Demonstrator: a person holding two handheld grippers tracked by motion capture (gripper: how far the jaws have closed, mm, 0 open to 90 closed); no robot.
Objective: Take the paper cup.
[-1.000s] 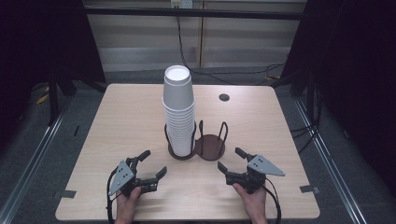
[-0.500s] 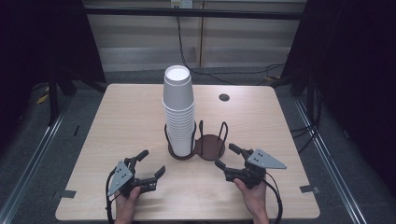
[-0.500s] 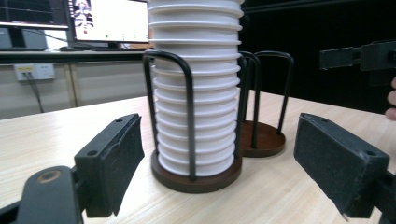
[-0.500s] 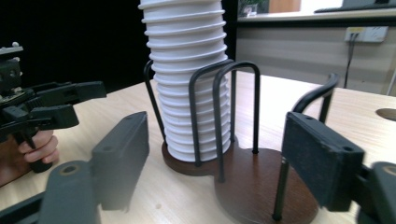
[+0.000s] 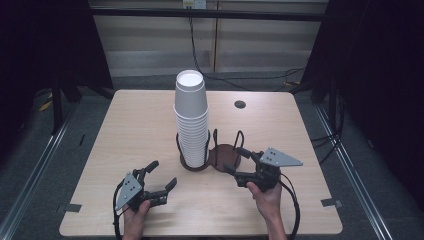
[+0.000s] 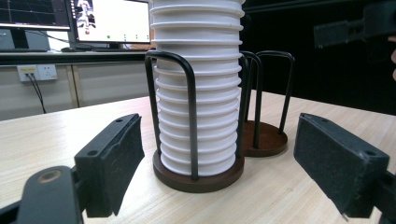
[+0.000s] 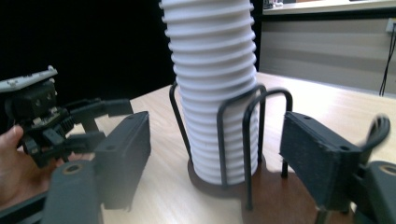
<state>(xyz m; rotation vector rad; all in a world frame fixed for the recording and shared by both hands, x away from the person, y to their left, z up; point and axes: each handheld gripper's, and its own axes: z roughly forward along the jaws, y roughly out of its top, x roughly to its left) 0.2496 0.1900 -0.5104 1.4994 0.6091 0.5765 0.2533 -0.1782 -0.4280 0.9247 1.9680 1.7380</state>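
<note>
A tall stack of white cups (image 5: 191, 117) stands near the middle of the light wooden table (image 5: 125, 130), seated in the left ring of a dark 2-place holder (image 5: 210, 159) with upright wire loops. The holder's right place (image 5: 227, 155) is bare, a brown disc between its wires.

The right gripper (image 5: 240, 162) is just beside that bare place, its jaws spread wide and pointing left toward the holder; in the right gripper view the wires and the cup stack rise between its 2 black pads (image 7: 122, 158), not touched by either. The left gripper (image 5: 161, 176) lies nearer the front edge, left of the holder and apart from it, jaws also wide and holding nothing; in the left gripper view the stack and its wire loop stand between the pads (image 6: 112, 161), farther off.

A small dark round hole (image 5: 240, 104) sits toward the far right of the tabletop. Bare wood runs to the left, far and right of the holder. Cables (image 5: 202, 55) trail on the floor beyond the far edge.
</note>
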